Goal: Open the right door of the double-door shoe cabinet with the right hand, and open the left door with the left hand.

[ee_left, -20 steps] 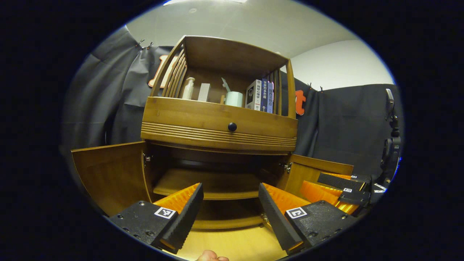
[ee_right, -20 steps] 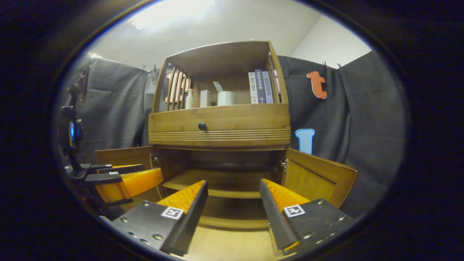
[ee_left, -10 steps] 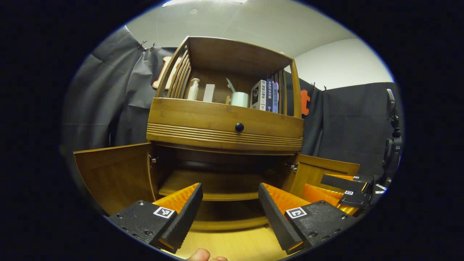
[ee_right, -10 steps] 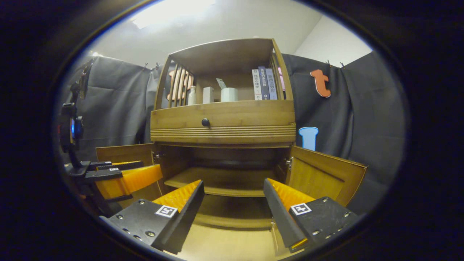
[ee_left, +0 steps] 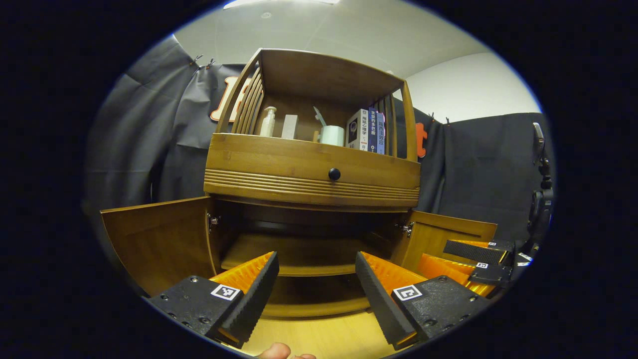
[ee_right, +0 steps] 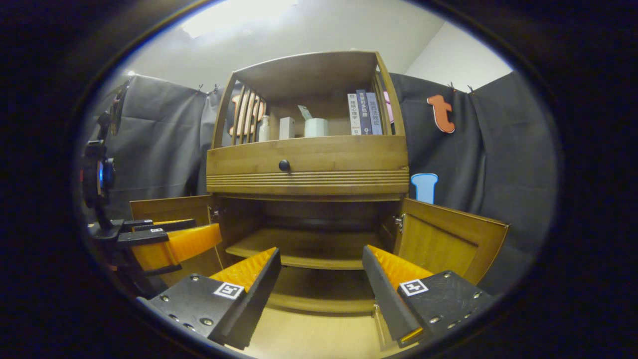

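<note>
The wooden shoe cabinet (ee_left: 309,164) (ee_right: 306,167) stands ahead with both lower doors swung wide. Its left door (ee_left: 157,239) (ee_right: 167,209) and right door (ee_left: 448,234) (ee_right: 448,242) stand out from the sides, showing a bare inner shelf (ee_left: 294,254) (ee_right: 304,247). My left gripper (ee_left: 314,289) is open, held back from the cabinet with nothing between its fingers. My right gripper (ee_right: 319,284) is open too, also apart from the doors. In the left gripper view the right gripper (ee_left: 476,262) sits low at the right; in the right gripper view the left gripper (ee_right: 164,239) sits low at the left.
A drawer with a dark knob (ee_left: 334,174) (ee_right: 284,165) runs above the doors. The top shelf holds a bottle (ee_left: 268,122), a white cup (ee_left: 332,135) and books (ee_left: 368,130). A pale wooden floor (ee_left: 319,334) lies in front. A stand with a device (ee_right: 99,174) is at the left.
Both views have shifted slightly, with the cabinet drifting right in each. The doors stay open and both grippers stay open.
</note>
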{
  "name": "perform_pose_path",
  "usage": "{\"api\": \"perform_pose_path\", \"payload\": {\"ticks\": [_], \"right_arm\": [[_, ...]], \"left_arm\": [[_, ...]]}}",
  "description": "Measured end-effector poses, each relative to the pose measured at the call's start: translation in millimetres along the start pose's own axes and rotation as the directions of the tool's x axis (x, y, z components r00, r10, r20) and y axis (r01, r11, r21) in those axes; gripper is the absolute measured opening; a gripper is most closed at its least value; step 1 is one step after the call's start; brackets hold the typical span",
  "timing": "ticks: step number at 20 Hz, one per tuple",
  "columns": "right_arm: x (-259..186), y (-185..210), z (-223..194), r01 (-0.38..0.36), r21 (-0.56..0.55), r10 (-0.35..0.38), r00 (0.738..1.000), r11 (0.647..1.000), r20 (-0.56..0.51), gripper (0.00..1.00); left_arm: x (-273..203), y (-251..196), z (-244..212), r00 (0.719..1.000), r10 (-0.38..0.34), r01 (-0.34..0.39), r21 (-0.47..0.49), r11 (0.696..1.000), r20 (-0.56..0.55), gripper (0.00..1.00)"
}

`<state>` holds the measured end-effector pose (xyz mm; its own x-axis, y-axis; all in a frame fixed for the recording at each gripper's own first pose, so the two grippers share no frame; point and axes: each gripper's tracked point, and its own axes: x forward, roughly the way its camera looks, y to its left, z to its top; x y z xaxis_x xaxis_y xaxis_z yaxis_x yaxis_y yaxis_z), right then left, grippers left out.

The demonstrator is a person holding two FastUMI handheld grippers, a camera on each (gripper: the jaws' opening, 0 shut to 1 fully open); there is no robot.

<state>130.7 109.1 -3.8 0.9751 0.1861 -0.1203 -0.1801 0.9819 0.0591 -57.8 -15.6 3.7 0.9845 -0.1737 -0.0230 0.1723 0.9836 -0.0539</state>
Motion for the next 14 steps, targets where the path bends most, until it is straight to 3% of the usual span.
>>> {"api": "perform_pose_path", "payload": {"ticks": [2,3,14], "right_arm": [[-2,1,0,0.008,-0.003,-0.008,1.000,1.000,0.000,0.98],[-3,1,0,0.012,-0.004,-0.012,1.000,1.000,0.001,0.98],[-18,27,-7,0.066,0.007,-0.066,0.998,0.998,0.003,0.98]], "left_arm": [[-1,2,1,1.000,-0.006,0.006,0.000,1.000,0.002,0.96],[0,3,1,1.000,-0.011,0.011,0.000,1.000,0.001,0.92],[-13,26,0,0.998,-0.067,0.067,0.015,0.998,-0.010,0.96]]}}
